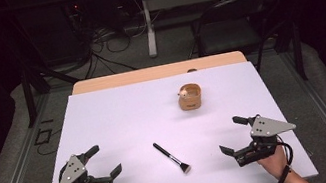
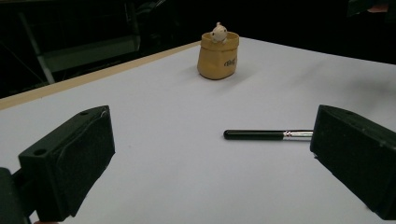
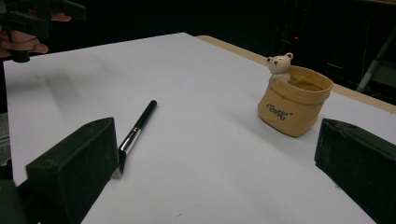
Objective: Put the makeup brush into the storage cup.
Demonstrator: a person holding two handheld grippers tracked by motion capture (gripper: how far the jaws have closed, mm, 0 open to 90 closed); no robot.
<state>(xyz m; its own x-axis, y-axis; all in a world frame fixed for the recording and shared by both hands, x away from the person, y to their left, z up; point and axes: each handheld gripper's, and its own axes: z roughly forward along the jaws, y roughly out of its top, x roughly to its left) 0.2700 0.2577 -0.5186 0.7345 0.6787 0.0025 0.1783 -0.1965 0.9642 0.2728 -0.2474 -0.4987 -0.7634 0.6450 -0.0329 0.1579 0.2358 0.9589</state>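
Both claws apart, empty; right claw (image 1: 234, 136) should pinch brush (image 1: 172, 158) mid-handle, keep it level; holder (image 1: 189, 97) sits at 1 o'clock of it; left claw (image 1: 103, 159) clear.

A makeup brush (image 1: 171, 157) lies flat on the white worktop (image 1: 120, 119), toward the near edge and about midway across it. It has a slim, glossy black handle, a short silver ferrule and a small tuft of dark bristles. In the high view it lies on a diagonal, the handle end pointing to the far left and the bristle end to the near right. Well apart from it, farther back and to the right, stands an upright tan pot (image 1: 189, 97) shaped like a rolled-top sack, with dark lettering on its side and a small pale bear figure (image 3: 280, 65) peeking over the rim.
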